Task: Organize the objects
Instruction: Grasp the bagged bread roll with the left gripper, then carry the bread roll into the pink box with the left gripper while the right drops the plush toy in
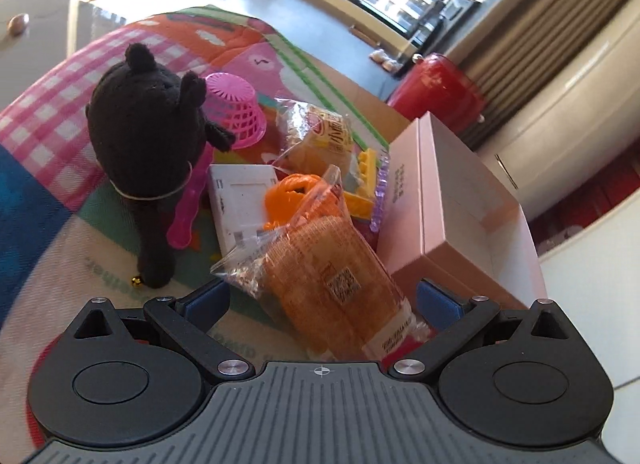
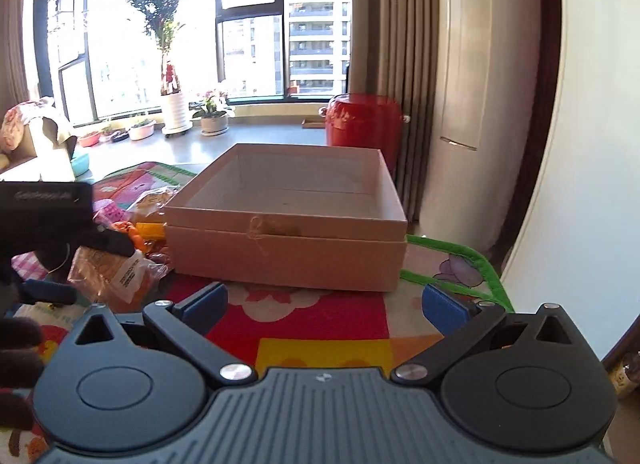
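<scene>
My left gripper [image 1: 322,298] is open, its blue pads on either side of a wrapped bread packet [image 1: 332,284] that lies on the colourful mat [image 1: 48,224]. Behind it lie an orange toy [image 1: 290,194], a white plate-like box [image 1: 240,204], a second snack packet [image 1: 320,136], yellow pieces [image 1: 362,180], a pink basket [image 1: 236,110] and a black plush cat [image 1: 148,144]. An open pink box [image 1: 452,200] stands to the right. My right gripper [image 2: 324,308] is open and empty, in front of that box [image 2: 284,216], whose inside looks empty.
A red drum-shaped stool [image 2: 362,120] stands behind the box beside brown curtains [image 2: 404,64]. Potted plants [image 2: 172,104] line the window ledge. The left gripper's body [image 2: 48,204] shows at the left of the right wrist view. The mat's green edge [image 2: 460,260] runs right of the box.
</scene>
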